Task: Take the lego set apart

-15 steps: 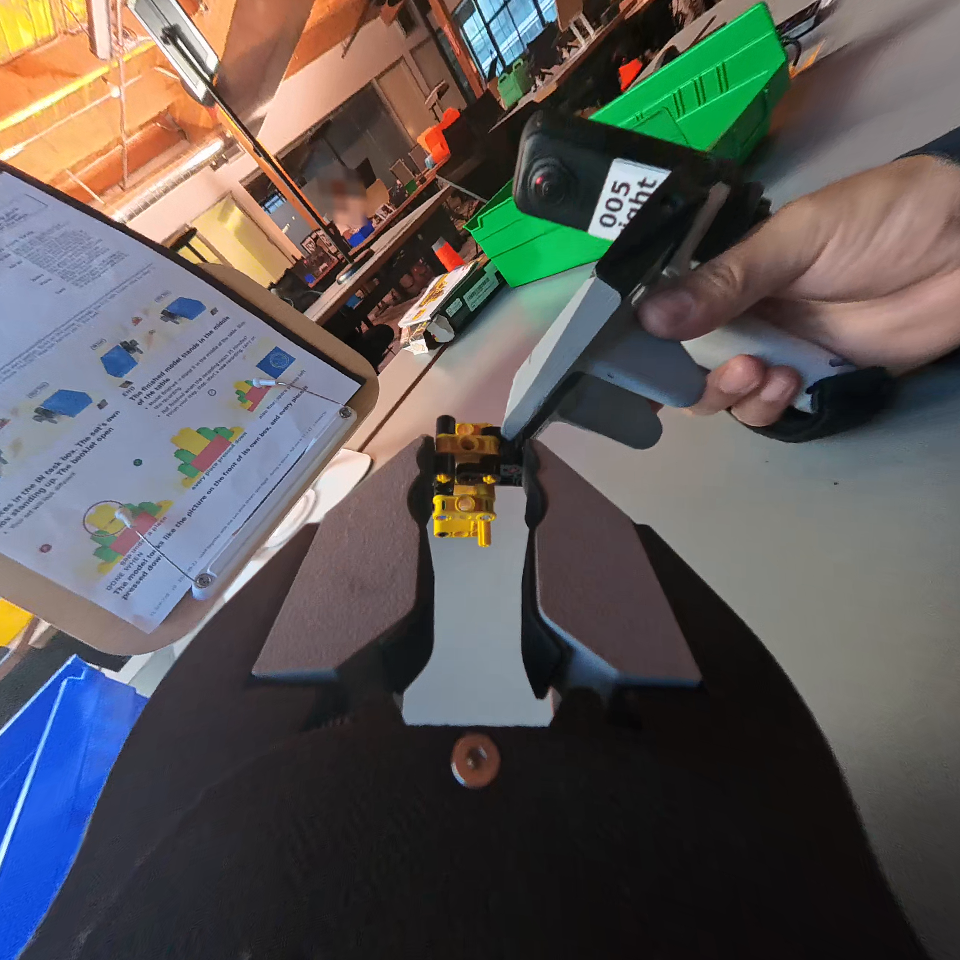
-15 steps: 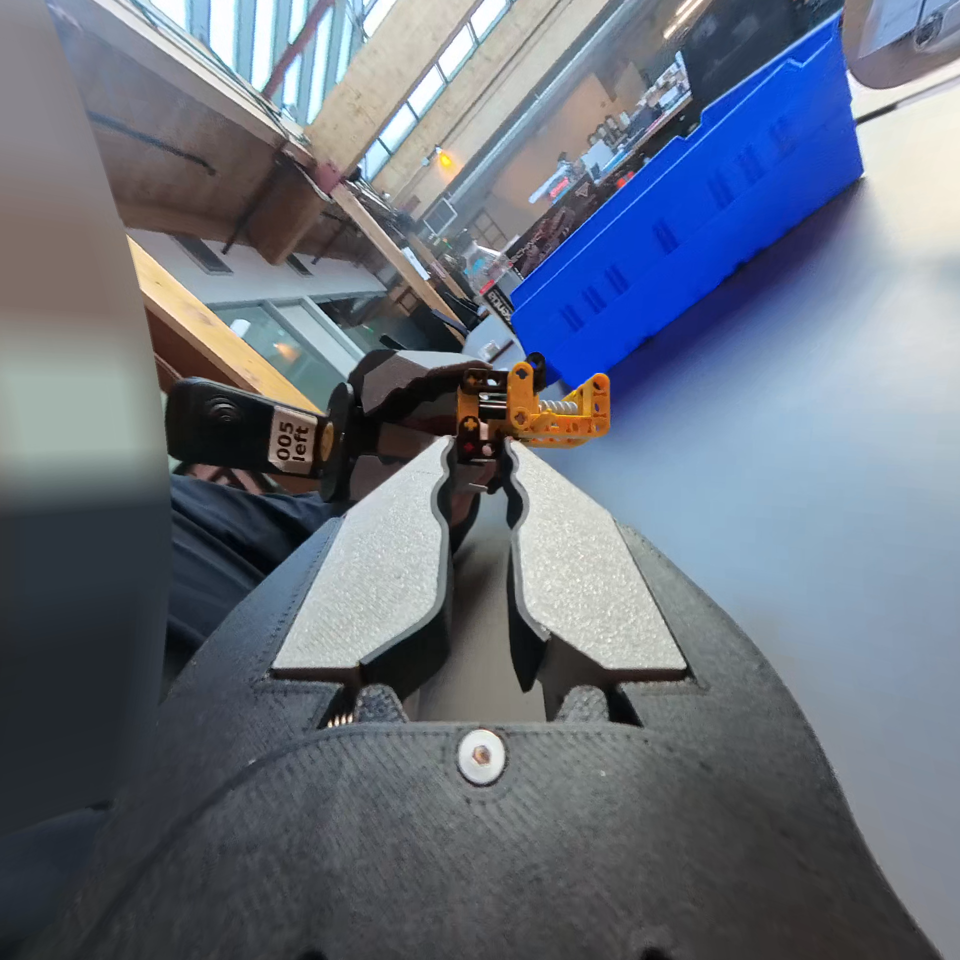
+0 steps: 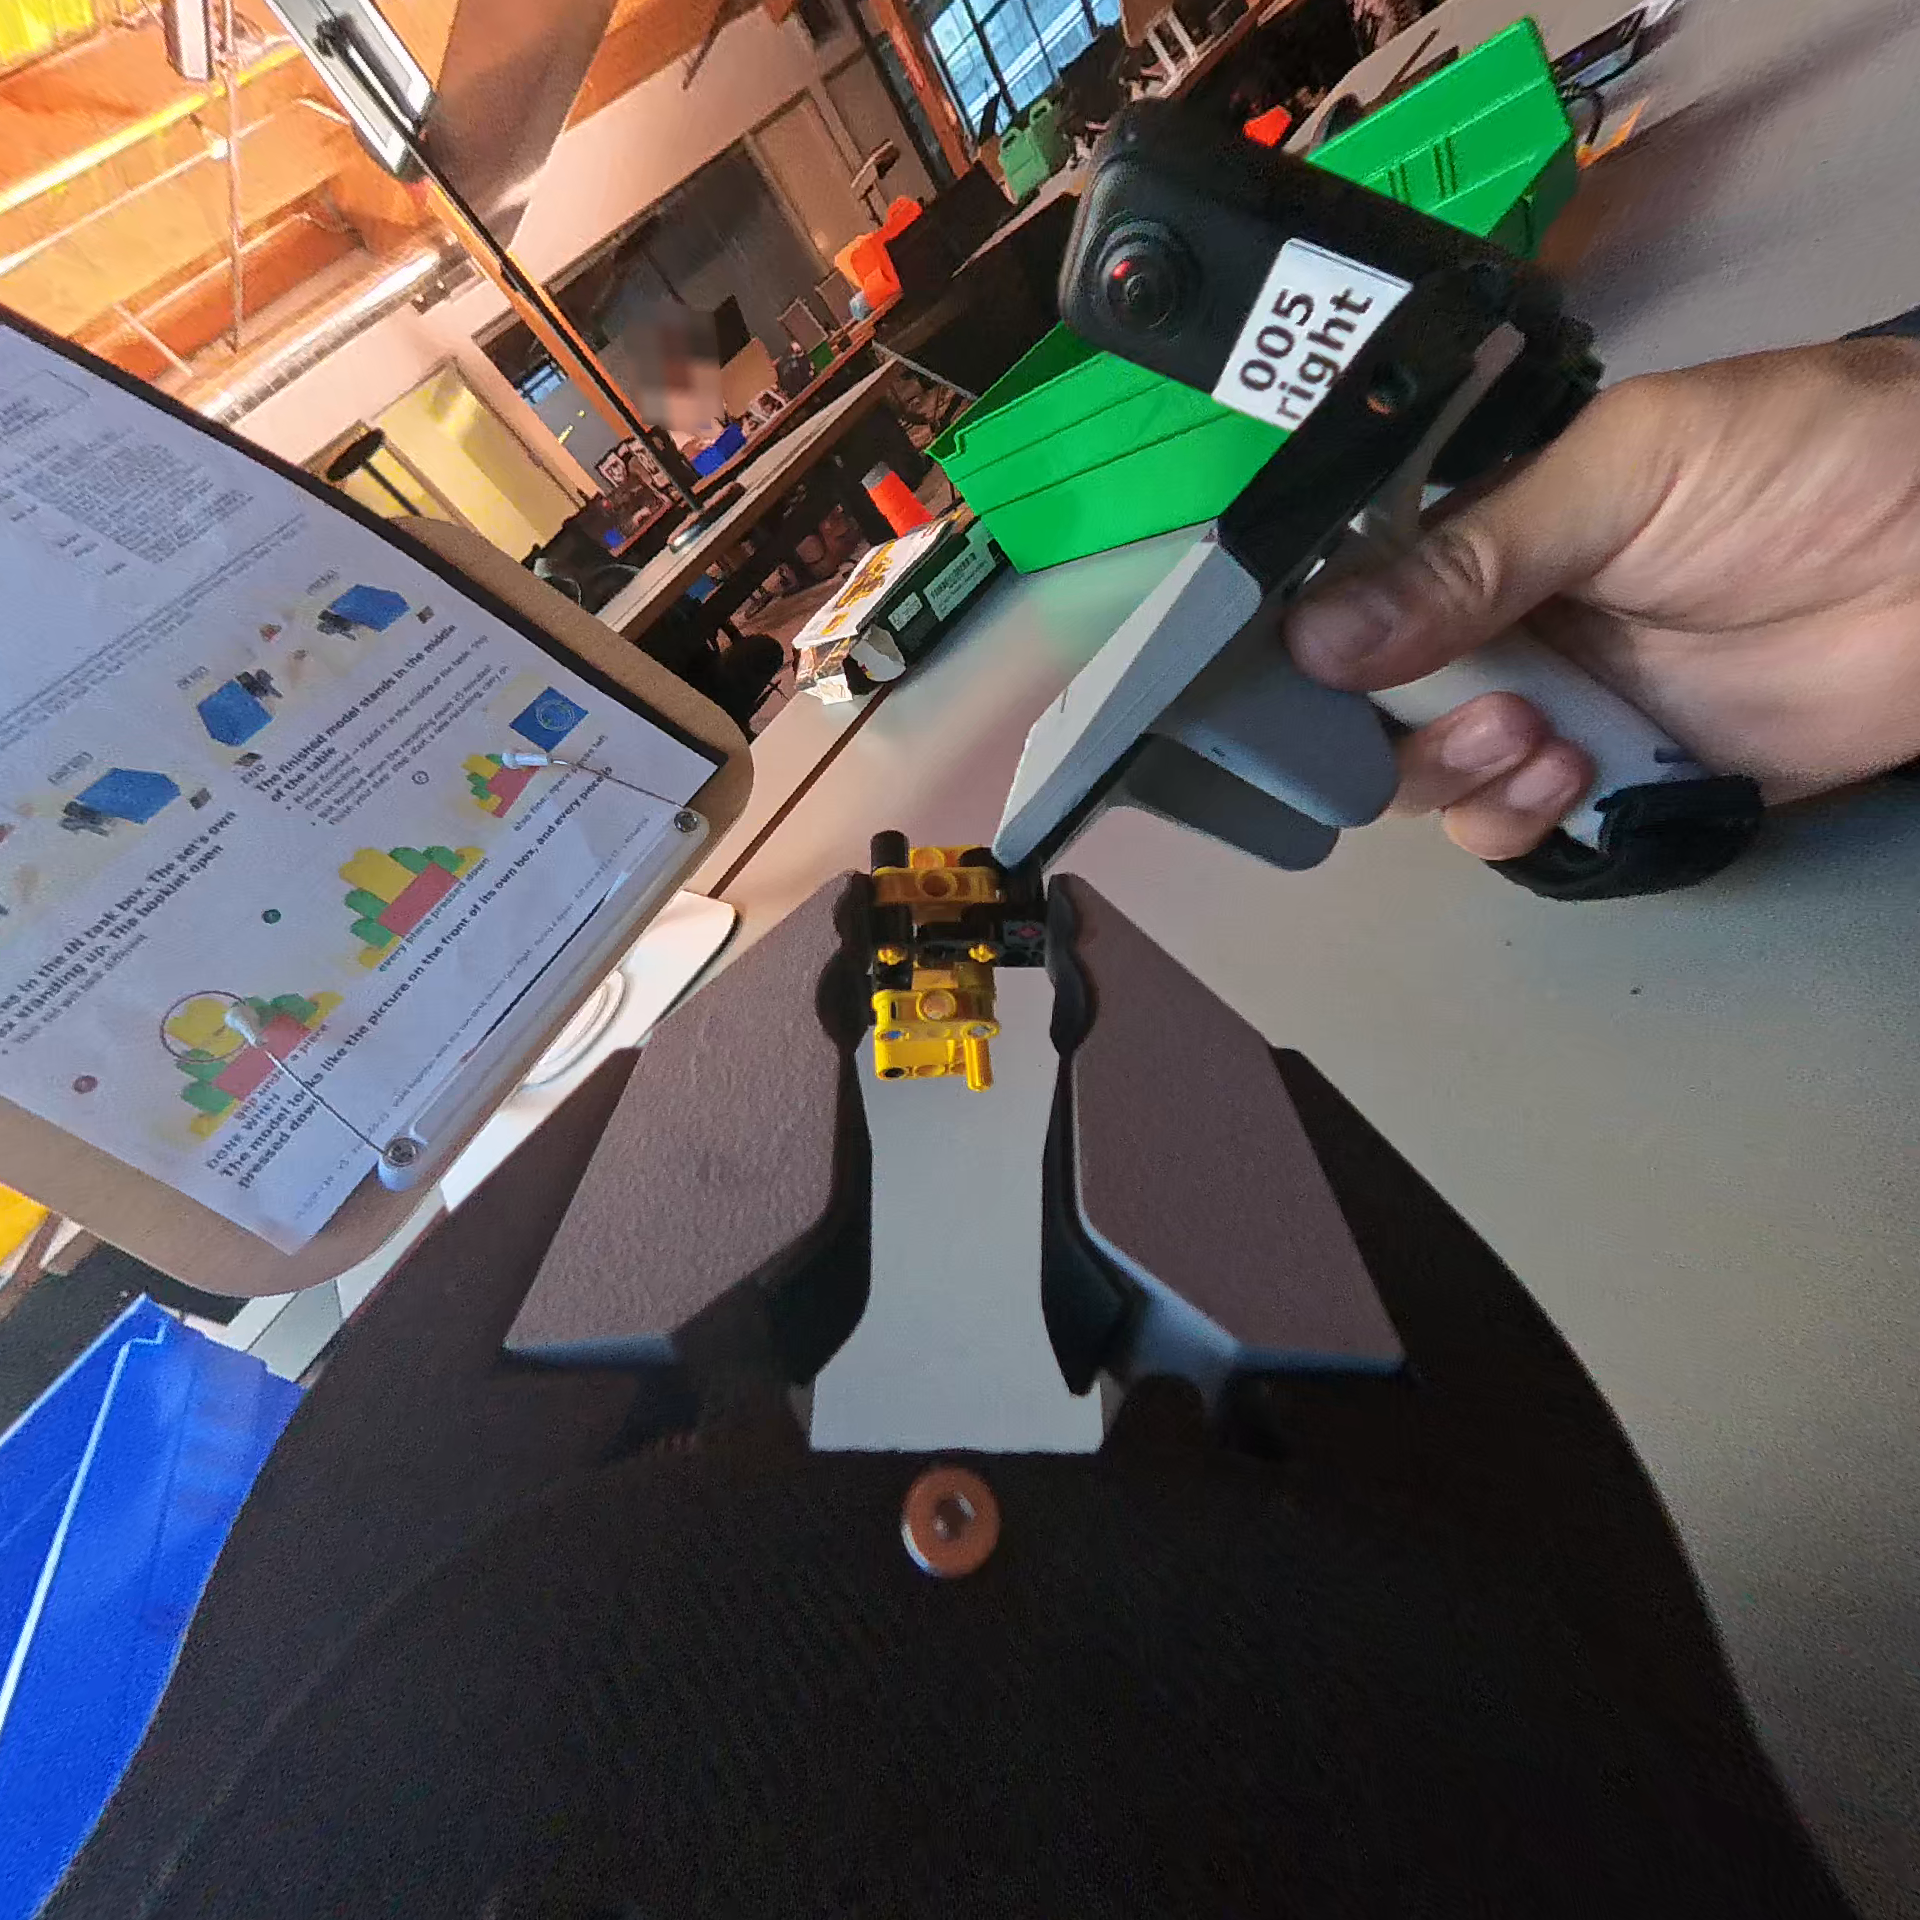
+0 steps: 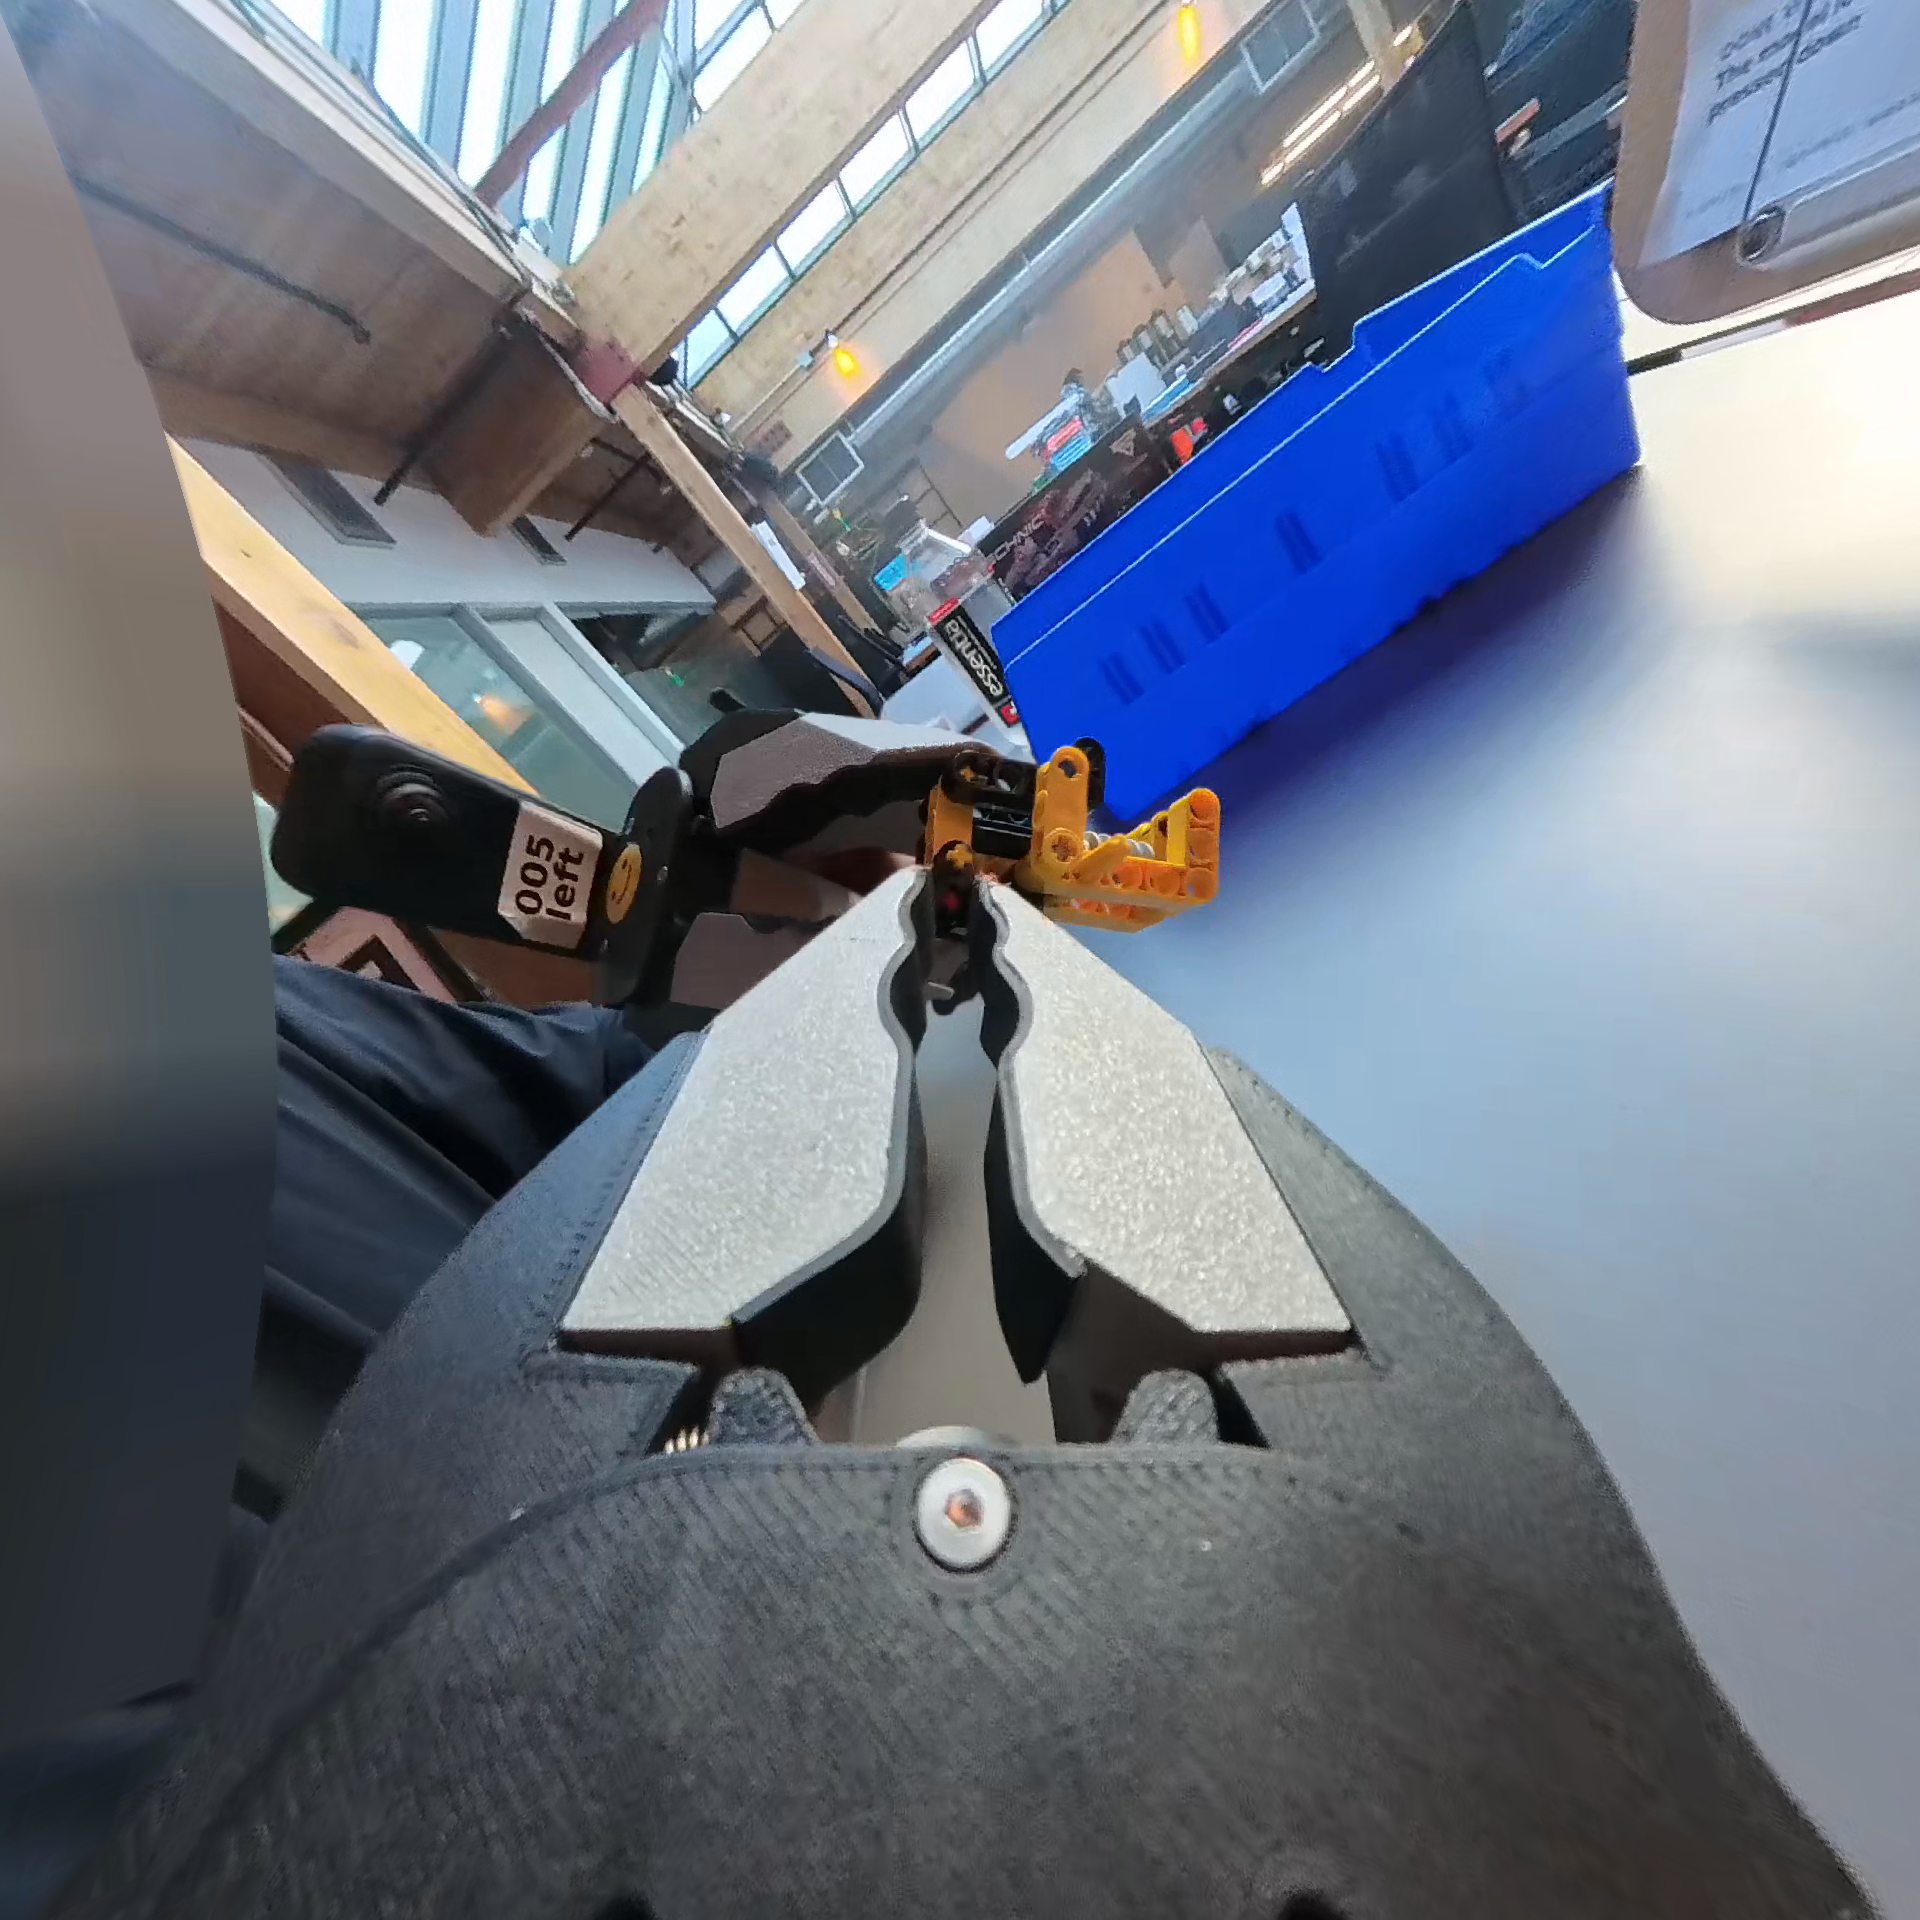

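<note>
Left wrist view shows, farthest left of the lego model, a tilted board with a printed instruction sheet [image 3: 312, 790] and below it a corner of a blue bin [image 3: 94, 1538]. At the centre the left gripper [image 3: 951, 935] has its fingers clenched on the yellow and black lego model [image 3: 935, 966], which is held up above the pale desk [image 3: 1507, 1195]. Just right of the model the right gripper [image 3: 1023, 847] meets it with its grey tips, gripped by a person's hand [image 3: 1662, 582]; green bins [image 3: 1143, 436] sit behind that hand, well beyond the model. Right wrist view has the left gripper [image 4: 935, 821] coming in from the left of the model, the right gripper [image 4: 956, 904] with its fingers [image 4: 1122, 1143] pinched on the model's black end [image 4: 951, 904], and the yellow part [image 4: 1122, 862] jutting rightward past them. Behind the model a blue bin [image 4: 1351, 561] stands on the desk [image 4: 1558, 1039].
</note>
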The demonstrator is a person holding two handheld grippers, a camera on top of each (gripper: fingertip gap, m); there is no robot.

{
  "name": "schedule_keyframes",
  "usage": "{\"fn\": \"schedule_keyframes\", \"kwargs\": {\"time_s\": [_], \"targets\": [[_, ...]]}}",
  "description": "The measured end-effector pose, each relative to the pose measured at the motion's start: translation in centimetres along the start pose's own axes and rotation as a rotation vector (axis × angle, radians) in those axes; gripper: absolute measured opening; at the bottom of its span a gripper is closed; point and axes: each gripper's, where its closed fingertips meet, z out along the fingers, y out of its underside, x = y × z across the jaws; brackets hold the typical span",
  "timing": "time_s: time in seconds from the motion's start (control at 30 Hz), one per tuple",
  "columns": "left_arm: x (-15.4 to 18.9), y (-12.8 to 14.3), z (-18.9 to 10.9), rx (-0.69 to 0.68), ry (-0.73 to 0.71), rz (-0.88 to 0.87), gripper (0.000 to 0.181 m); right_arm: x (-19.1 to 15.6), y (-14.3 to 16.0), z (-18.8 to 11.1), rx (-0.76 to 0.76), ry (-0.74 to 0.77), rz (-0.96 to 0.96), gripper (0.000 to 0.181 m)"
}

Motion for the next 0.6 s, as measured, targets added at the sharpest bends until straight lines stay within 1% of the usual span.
{"fn": "schedule_keyframes", "kwargs": {"time_s": [0.1,0.17,0.2,0.23,0.27,0.3,0.33,0.37,0.4,0.43,0.47,0.5,0.53,0.57,0.6], "targets": [[-0.3,0.0,0.1,0.021,0.023,-0.102,0.031,0.1,-0.6,0.1,0.054,-0.03,0.088,0.002],[-0.5,-0.2,0.1,0.049,0.056,-0.189,0.032,0.0,-0.9,0.0,0.052,-0.025,0.065,0.001],[-0.5,-0.2,0.2,0.049,0.057,-0.205,0.032,0.1,-1.1,-0.1,0.059,-0.013,0.055,0.001],[-0.5,-0.2,0.2,0.048,0.056,-0.202,0.032,0.9,-2.6,-1.0,0.16,0.026,0.07,0.0],[-0.2,-0.4,-0.2,0.058,0.072,-0.202,0.031,2.1,-6.1,-4.4,0.373,0.039,0.128,0.0],[-0.3,-0.1,-0.7,0.058,0.063,-0.204,0.031,2.9,-8.6,-8.0,0.491,0.04,0.144,0.0],[-0.6,0.0,-0.9,0.066,0.054,-0.22,0.031,3.3,-9.2,-10.0,0.509,0.12,0.069,0.0],[-1.1,-0.1,-1.0,0.082,0.052,-0.261,0.031,3.2,-8.3,-9.6,0.401,0.179,-0.019,0.0],[-1.7,-0.6,-1.0,0.122,0.052,-0.302,0.031,3.3,-6.6,-8.2,0.239,0.235,-0.086,0.0],[-2.0,-1.3,-1.2,0.176,0.066,-0.327,0.031,3.4,-4.9,-6.9,0.121,0.275,-0.147,0.0],[-2.0,-1.9,-1.4,0.232,0.099,-0.344,0.031,2.3,-4.2,-5.5,0.086,0.236,-0.183,0.0],[-1.4,-2.5,-1.6,0.293,0.163,-0.356,0.031,0.6,-4.0,-4.3,0.081,0.159,-0.202,0.0],[-1.0,-2.9,-1.9,0.343,0.218,-0.385,0.031,-0.4,-3.7,-3.4,0.064,0.121,-0.221,0.009],[-0.8,-3.1,-2.2,0.389,0.249,-0.407,0.031,-1.0,-3.4,-2.7,0.04,0.109,-0.23,0.029],[-0.8,-3.2,-2.5,0.434,0.263,-0.392,0.031,-2.4,-3.2,-2.2,0.024,0.048,-0.258,0.024]]}}
